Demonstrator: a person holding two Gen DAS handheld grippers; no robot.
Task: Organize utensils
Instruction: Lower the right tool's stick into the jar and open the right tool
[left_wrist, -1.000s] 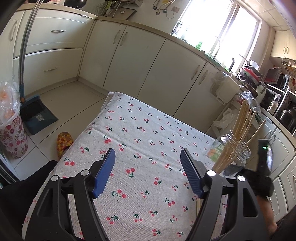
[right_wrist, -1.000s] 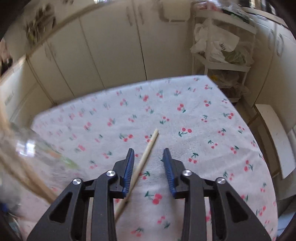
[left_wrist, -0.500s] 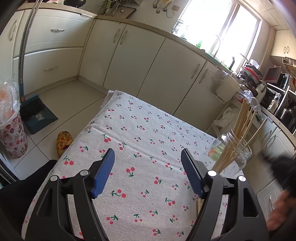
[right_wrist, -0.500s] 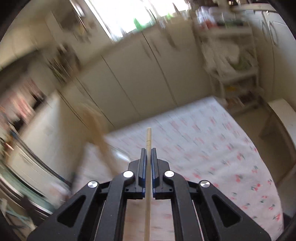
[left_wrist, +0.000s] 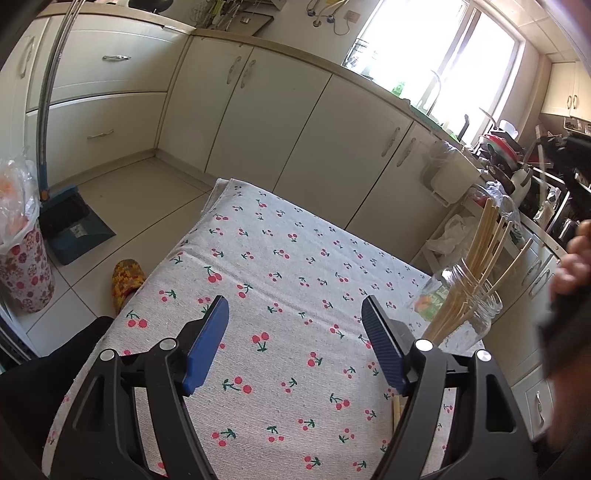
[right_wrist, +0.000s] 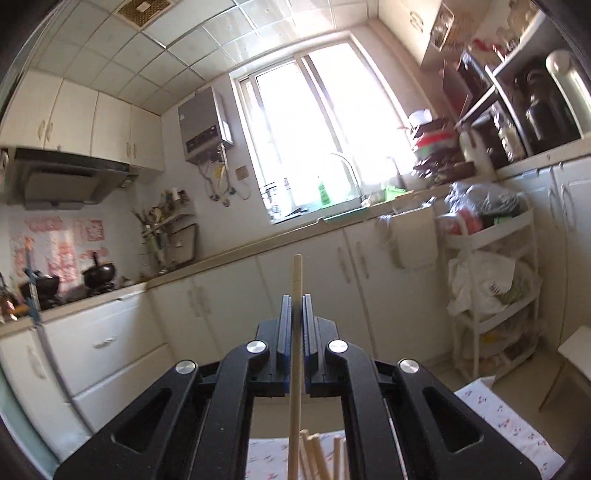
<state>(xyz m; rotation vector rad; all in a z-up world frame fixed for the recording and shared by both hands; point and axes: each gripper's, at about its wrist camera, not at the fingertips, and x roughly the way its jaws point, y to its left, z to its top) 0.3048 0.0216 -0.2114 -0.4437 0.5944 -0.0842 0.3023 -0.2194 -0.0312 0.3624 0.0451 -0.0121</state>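
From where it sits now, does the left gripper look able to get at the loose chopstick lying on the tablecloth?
Probably yes. The left gripper is open over the tablecloth, and the loose chopstick lies just beside its right finger, partly hidden under it. Nothing blocks it; the glass jar stands farther off.

One glass jar stands on the bench. About seven wooden chopsticks lean in it; where they cross, the exact number cannot be told. One more chopstick end lies on the cloth beside the jar. One held chopstick shows in the right wrist view, with about four stick tips below it. Two grippers: the left gripper and the right gripper. On the floor: one dustpan, one slipper, one flowered bin.
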